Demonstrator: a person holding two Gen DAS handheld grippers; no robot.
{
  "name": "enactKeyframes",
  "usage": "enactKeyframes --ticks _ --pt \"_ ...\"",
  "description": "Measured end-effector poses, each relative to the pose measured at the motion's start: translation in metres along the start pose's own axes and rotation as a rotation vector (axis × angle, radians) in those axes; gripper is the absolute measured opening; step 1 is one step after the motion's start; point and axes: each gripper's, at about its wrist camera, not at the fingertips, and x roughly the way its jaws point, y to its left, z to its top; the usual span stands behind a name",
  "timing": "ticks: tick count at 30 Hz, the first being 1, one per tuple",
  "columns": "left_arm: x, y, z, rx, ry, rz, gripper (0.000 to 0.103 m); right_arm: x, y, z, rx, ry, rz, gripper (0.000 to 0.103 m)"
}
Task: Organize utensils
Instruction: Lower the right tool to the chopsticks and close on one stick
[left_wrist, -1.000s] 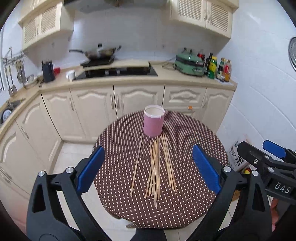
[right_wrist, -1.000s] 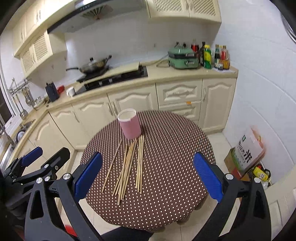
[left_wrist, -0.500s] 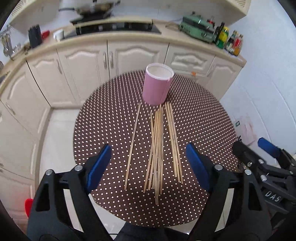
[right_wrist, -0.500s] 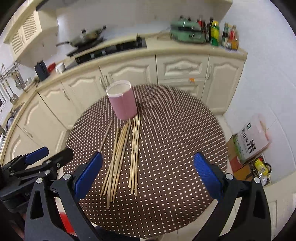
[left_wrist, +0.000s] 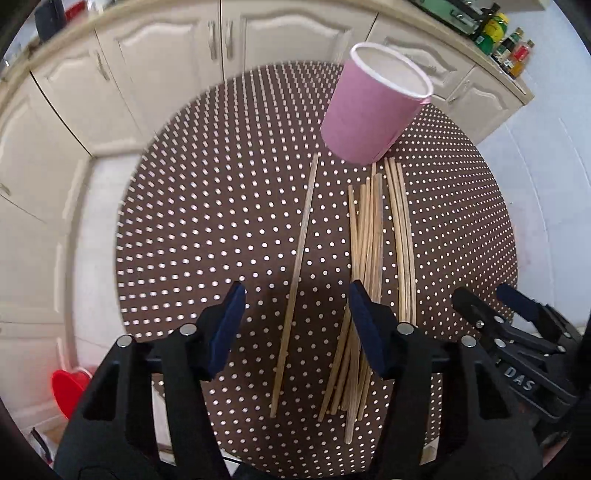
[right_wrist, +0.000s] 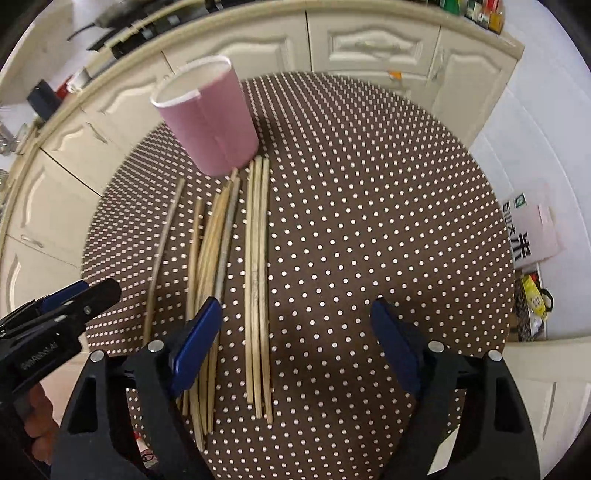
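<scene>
A pink cup (left_wrist: 373, 110) stands upright at the far side of a round table with a brown dotted cloth (left_wrist: 207, 206). Several wooden chopsticks lie in front of it. My left gripper (left_wrist: 295, 295) hovers over the near end of a lone chopstick (left_wrist: 300, 258), which lies between its closing jaws, untouched. A loose bundle (left_wrist: 365, 236) lies just right of it. My right gripper (right_wrist: 295, 310) is over a trio of chopsticks (right_wrist: 258, 277), which sits between its closing jaws near the left finger; no pad presses on it. The cup (right_wrist: 210, 118) is beyond them.
Cream cabinets (left_wrist: 155, 59) curve round the table's far side. Bottles (left_wrist: 511, 33) stand on the counter. A red object (left_wrist: 70, 387) lies on the floor at the left, a printed bag (right_wrist: 528, 229) and clutter at the right. Each gripper shows at the other view's edge.
Both grippers have come down and forward over the table and tipped steeply downward. The chopsticks now lie between the fingers. Both pairs of jaws have narrowed, the left more.
</scene>
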Motion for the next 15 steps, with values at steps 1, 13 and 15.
enactKeyframes --ticks 1,13,15 --pt "0.004 0.003 0.002 -0.004 0.011 -0.007 0.056 0.004 0.002 0.002 0.004 0.011 -0.011 0.077" --pt "0.053 0.007 0.030 0.027 0.120 -0.042 0.050 0.044 0.009 0.021 -0.004 0.093 -0.062 0.065" --pt "0.058 0.006 0.034 0.029 0.131 -0.040 0.050 0.049 0.009 0.024 -0.005 0.101 -0.069 0.062"
